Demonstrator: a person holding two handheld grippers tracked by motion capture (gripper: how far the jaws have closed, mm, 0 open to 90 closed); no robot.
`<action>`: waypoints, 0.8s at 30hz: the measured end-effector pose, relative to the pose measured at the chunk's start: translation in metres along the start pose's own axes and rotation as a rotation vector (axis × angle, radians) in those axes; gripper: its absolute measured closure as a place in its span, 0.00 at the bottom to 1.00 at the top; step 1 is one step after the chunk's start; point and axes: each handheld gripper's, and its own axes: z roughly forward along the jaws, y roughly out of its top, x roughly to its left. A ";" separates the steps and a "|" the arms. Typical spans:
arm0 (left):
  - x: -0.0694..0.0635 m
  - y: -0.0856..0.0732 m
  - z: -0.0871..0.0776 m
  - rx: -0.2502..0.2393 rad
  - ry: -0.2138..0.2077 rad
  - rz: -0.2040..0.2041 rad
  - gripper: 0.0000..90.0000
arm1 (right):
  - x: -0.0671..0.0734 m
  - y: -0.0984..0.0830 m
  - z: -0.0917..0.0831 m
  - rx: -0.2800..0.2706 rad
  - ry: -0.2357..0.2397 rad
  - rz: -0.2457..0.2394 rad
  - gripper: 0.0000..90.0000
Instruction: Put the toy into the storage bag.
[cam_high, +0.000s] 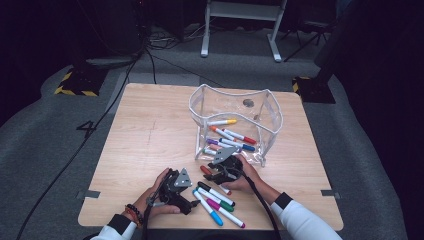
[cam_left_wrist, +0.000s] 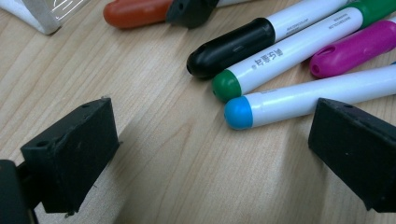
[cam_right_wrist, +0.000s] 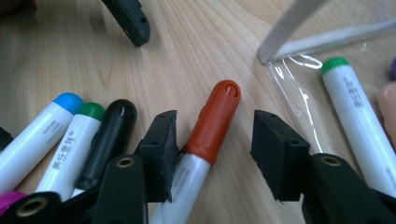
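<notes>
An orange-red-capped marker (cam_right_wrist: 215, 112) lies on the wooden table between the jaws of my right gripper (cam_right_wrist: 215, 123). The left pad touches its white barrel and the right pad stands apart from it, so the gripper is open. In the high view my right gripper (cam_high: 214, 175) sits just in front of a clear pouch (cam_high: 235, 97) that holds several markers. My left gripper (cam_left_wrist: 210, 126) rests open on the table with nothing between its jaws. Beside its right jaw lie a blue-capped marker (cam_left_wrist: 238, 113), a green one (cam_left_wrist: 226, 86), a black one (cam_left_wrist: 229, 46) and a magenta one (cam_left_wrist: 350, 46).
The loose markers (cam_high: 217, 202) lie in a fan near the table's front edge between both hands. The pouch's white-trimmed corner (cam_right_wrist: 289, 28) is close to my right gripper's right jaw. Bare wood (cam_high: 150, 130) spreads over the table's left half. Cables cross the floor (cam_high: 75, 150) beyond.
</notes>
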 end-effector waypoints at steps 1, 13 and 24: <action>0.000 0.000 0.000 0.000 0.000 0.000 0.02 | -0.002 -0.001 -0.001 -0.004 -0.002 0.009 0.60; -0.001 -0.002 -0.001 -0.001 0.001 0.001 0.02 | -0.009 -0.030 -0.029 -0.005 -0.023 0.030 0.83; -0.001 -0.001 -0.001 0.001 0.002 0.002 0.02 | -0.010 -0.061 -0.074 -0.013 -0.041 0.053 0.83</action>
